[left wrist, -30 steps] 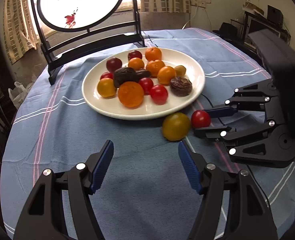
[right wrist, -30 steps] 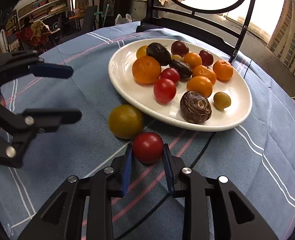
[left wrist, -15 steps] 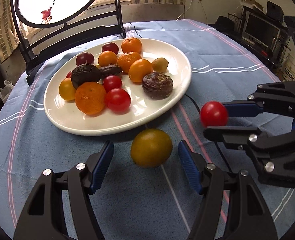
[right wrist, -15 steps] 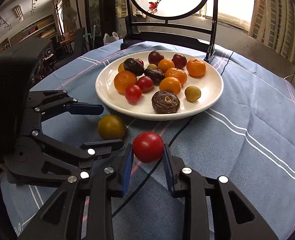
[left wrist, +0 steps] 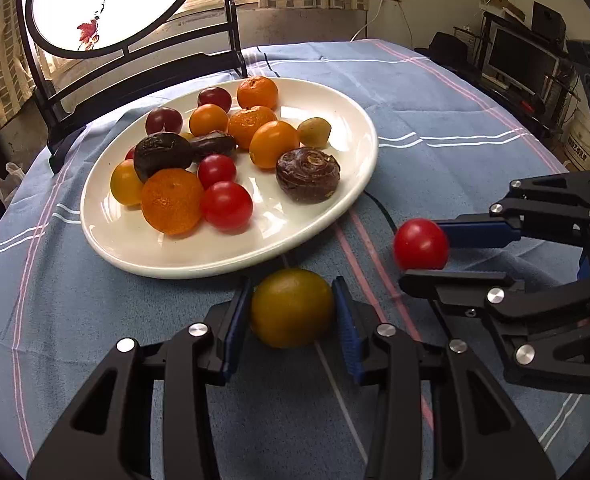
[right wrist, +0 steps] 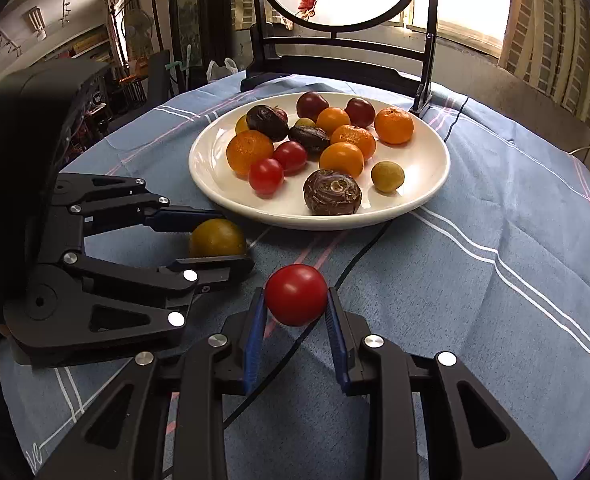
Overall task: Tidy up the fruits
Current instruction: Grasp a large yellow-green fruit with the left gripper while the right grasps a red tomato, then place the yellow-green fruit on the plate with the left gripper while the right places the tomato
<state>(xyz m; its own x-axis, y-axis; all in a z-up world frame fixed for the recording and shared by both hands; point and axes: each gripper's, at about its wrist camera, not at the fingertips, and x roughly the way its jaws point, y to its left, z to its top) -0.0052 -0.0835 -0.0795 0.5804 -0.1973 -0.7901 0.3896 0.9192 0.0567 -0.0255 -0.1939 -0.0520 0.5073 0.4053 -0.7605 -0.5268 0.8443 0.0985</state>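
Fruits going to the plate [left wrist: 335, 216], centre frame.
I am gripping the red tomato [right wrist: 296, 294] in my right gripper [right wrist: 295, 322]; my left gripper [left wrist: 293, 320] is pinching the yellow-green fruit [left wrist: 292, 307]; next, lifting both over the rim.

A round table is wearing a blue tablecloth [left wrist: 435, 112] striped in white and pink. A white plate [left wrist: 351, 184] and a dark wooden screen stand [right wrist: 335, 68] are sitting directly on the cloth, and a thin black cable [right wrist: 359, 252] is trailing from under the plate's near rim.

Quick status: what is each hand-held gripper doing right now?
Left hand-held gripper: closed on the yellow-green fruit.
Right hand-held gripper: closed on the red tomato, holding it.
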